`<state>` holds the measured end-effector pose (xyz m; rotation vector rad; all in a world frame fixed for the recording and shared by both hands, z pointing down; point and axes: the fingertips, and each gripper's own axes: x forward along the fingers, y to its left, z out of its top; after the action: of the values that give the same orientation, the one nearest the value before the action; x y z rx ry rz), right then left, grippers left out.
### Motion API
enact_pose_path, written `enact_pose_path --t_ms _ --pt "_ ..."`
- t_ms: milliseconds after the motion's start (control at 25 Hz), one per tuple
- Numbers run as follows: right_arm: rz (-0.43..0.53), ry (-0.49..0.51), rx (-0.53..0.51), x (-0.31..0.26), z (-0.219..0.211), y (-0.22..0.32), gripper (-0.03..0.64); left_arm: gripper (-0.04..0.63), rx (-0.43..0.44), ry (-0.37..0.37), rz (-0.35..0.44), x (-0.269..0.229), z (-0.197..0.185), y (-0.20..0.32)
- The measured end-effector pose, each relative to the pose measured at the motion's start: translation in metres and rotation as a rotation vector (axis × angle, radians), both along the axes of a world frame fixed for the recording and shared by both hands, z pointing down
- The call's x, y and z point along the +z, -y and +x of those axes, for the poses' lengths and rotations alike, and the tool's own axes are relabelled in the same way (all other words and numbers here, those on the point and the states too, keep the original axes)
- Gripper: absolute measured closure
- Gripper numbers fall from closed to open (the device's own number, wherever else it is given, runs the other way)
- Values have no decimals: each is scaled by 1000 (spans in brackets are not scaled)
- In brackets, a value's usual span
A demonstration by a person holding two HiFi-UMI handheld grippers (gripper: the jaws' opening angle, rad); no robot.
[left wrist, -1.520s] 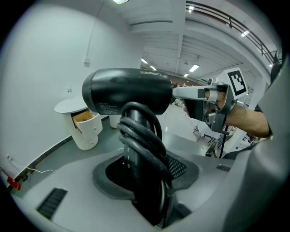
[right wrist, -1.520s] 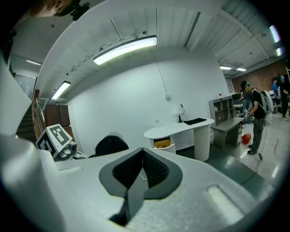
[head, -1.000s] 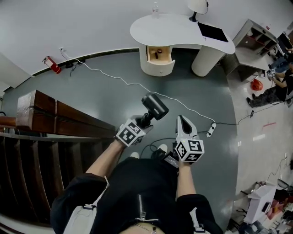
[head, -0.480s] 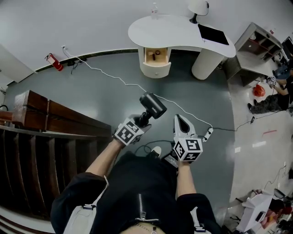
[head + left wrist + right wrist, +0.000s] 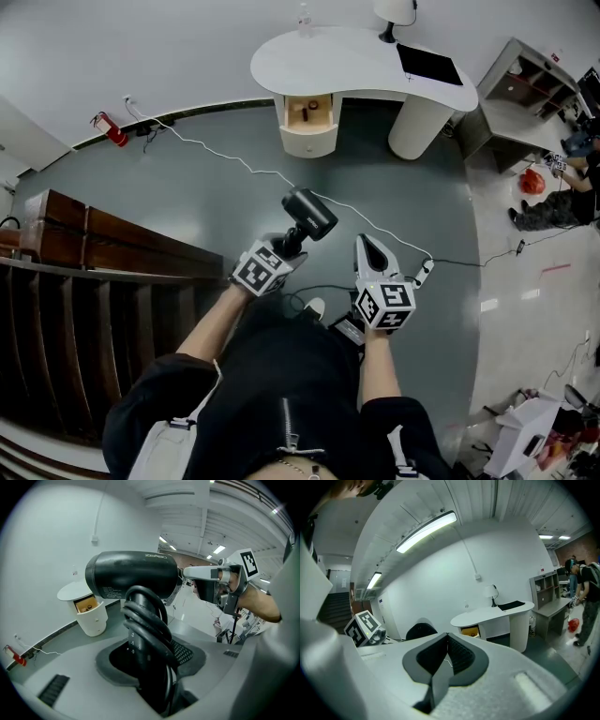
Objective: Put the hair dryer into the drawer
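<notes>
The left gripper (image 5: 289, 246) clamps the hair dryer (image 5: 309, 214) by its cord-wrapped handle, well apart from the open drawer (image 5: 307, 113); the right gripper (image 5: 368, 248) is closed on nothing. The cord loops could slip under the jaws and let the heavy head tip

Drawer (image 5: 307, 128) and desk (image 5: 347, 58), slightly further left.

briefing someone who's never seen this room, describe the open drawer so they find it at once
Find the curved white desk against the wall. Under its left end stands a rounded pedestal; the drawer is at its top, pulled open, its tan inside showing, unlike the plain column under the other end.
</notes>
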<state>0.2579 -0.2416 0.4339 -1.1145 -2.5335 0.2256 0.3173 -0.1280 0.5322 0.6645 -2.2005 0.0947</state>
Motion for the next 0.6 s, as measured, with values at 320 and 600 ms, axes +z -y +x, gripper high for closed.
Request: enact_pose_path --t_ms 320,600 --pt "-5 -8 6 4 -12 5 612 405 4 -3 -11 6 -15 2" --pt "6 -12 22 6 -32 0 612 405 15 0 4 6 -35 -3"
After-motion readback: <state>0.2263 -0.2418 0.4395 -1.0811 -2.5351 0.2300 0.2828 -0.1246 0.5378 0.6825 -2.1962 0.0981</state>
